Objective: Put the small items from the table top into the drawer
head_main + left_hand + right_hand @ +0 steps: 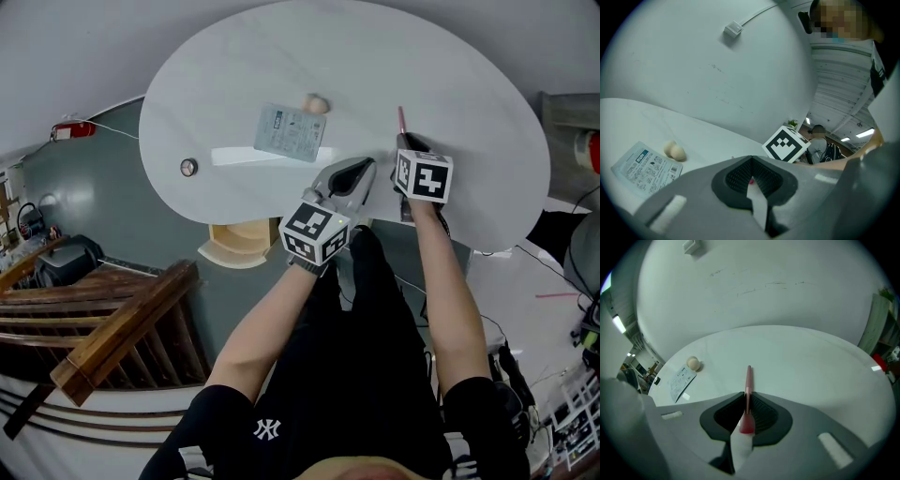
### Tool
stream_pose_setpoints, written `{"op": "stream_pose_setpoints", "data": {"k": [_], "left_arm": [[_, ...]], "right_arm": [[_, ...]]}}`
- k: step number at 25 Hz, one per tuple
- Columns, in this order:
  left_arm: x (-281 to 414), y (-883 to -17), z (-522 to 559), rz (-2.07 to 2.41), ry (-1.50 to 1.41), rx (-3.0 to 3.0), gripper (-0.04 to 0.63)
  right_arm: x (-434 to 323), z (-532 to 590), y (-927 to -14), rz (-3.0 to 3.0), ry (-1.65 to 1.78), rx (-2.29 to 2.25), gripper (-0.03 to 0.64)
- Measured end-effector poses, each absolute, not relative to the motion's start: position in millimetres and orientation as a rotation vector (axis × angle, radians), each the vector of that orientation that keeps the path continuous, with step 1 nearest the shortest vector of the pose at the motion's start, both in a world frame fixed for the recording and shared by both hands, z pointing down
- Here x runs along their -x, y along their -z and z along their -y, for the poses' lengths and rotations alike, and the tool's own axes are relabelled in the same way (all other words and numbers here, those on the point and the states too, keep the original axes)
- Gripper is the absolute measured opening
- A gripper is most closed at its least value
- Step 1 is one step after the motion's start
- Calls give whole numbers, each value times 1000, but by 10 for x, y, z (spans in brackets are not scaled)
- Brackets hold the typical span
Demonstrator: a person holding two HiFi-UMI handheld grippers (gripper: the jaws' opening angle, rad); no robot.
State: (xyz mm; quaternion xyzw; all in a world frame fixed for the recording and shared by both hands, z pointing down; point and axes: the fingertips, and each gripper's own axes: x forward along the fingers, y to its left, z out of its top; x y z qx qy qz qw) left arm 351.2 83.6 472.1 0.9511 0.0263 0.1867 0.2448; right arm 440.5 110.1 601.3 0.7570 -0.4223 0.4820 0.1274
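On the white oval table (469,75) lie a printed packet (291,132), a small beige ball (316,104) just behind it, and a small round metal piece (188,167) at the left. My right gripper (408,142) is shut on a slim pink pen (401,120), which points away over the table; in the right gripper view the pen (748,380) sticks out ahead of the closed jaws of the right gripper (746,399). My left gripper (361,169) hovers at the table's near edge, shut and holding nothing. In the left gripper view the packet (644,168) and ball (674,151) sit left of the left gripper (751,164).
A light wooden piece (239,239) shows below the table's near edge. A dark wooden railing (122,319) stands at the lower left. Cables and equipment (572,394) crowd the floor at right. A person in the background (820,140) appears in the left gripper view.
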Motion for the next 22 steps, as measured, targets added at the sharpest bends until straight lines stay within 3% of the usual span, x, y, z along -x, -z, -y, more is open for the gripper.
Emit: {"op": "stream_pose_setpoints", "data": {"k": [13,22], "left_arm": [[-2911,-4609,-717,12,-462,-2597,0],[-2138,-4519,-440,144,-406,-2605,0]], "right_arm": [[-3715,-911,-5445,1424,-1316,-2239,67],[-2835,-580,-5263,1604,-1254,-2170,67]]}}
